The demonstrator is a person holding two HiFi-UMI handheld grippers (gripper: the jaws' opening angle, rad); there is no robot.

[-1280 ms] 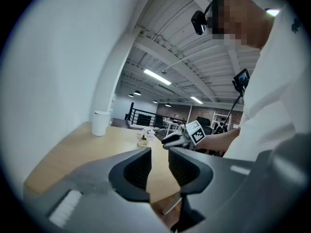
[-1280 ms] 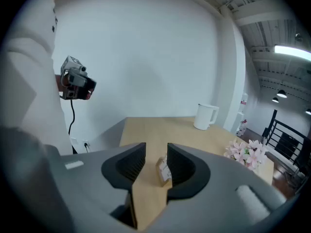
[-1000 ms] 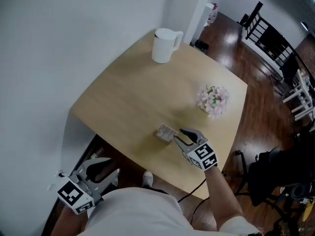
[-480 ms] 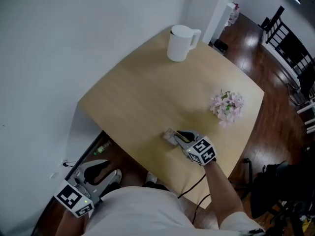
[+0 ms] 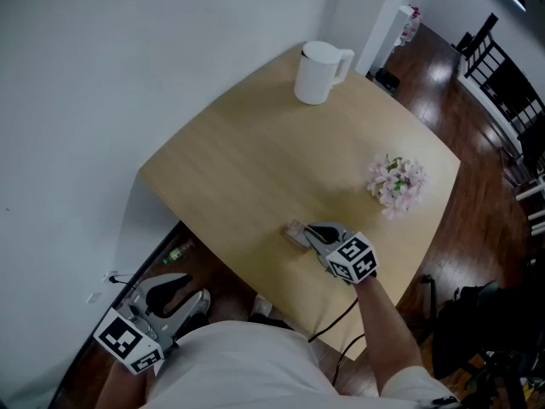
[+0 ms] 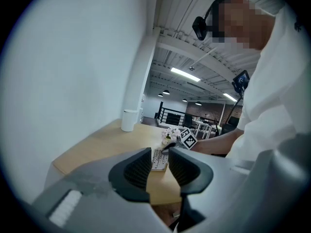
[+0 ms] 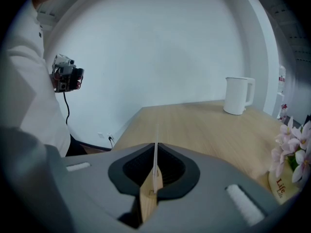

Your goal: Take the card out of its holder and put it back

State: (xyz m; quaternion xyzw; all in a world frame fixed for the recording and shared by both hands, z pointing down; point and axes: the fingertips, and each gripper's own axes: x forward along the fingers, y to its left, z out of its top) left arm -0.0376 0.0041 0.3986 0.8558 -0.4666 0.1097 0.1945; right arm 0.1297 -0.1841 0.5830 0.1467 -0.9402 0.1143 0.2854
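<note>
A white card stands edge-on in a small wooden holder near the table's front edge. My right gripper has just been closing and now stands shut on the card, which shows as a thin white line between the pads, with the holder beneath. My left gripper hangs off the table at the lower left, open with nothing between its jaws. Through its gap in the left gripper view I see the card and the right gripper's marker cube.
A white kettle stands at the table's far corner. A small pot of pink flowers sits to the right of the holder. A white wall runs along the left. The wooden table ends just before the person's body; dark chairs stand far right.
The right gripper's jaws, open around the card a second ago, have come together on it and sunk slightly. The left gripper has stayed where it was.
</note>
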